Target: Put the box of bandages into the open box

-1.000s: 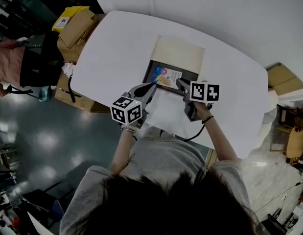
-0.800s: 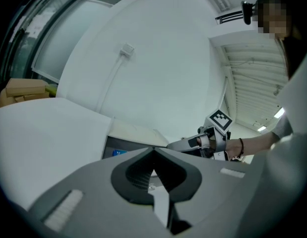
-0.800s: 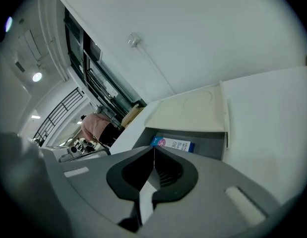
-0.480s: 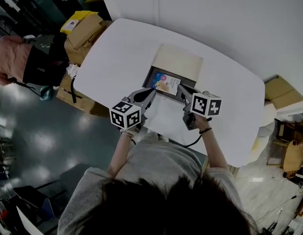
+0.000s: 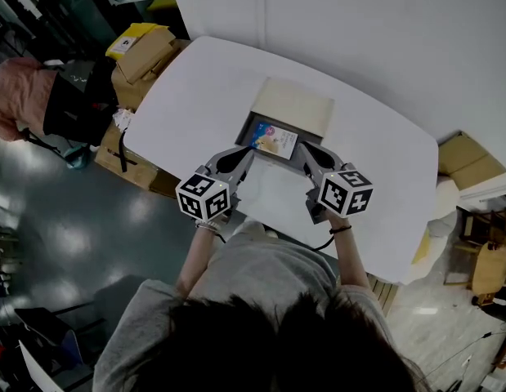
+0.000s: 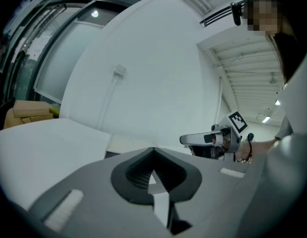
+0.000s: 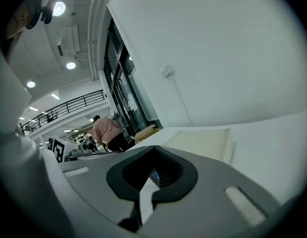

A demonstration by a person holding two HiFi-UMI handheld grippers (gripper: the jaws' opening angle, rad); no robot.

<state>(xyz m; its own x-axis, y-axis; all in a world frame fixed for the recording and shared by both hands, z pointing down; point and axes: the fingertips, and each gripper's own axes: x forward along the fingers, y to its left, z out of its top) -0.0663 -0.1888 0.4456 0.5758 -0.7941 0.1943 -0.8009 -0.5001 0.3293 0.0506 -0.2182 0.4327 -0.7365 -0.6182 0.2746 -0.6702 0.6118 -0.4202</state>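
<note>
Both jaw pairs are closed with nothing in them. The left gripper (image 5: 251, 150) and right gripper (image 5: 303, 149) hover on a white rounded table (image 5: 195, 88), tips near the front rim of a dark open cardboard box with a cream lid flap (image 5: 295, 106). Just ahead, between the tips, the small colourful printed box of bandages (image 5: 274, 140) lies flat inside it.
</note>
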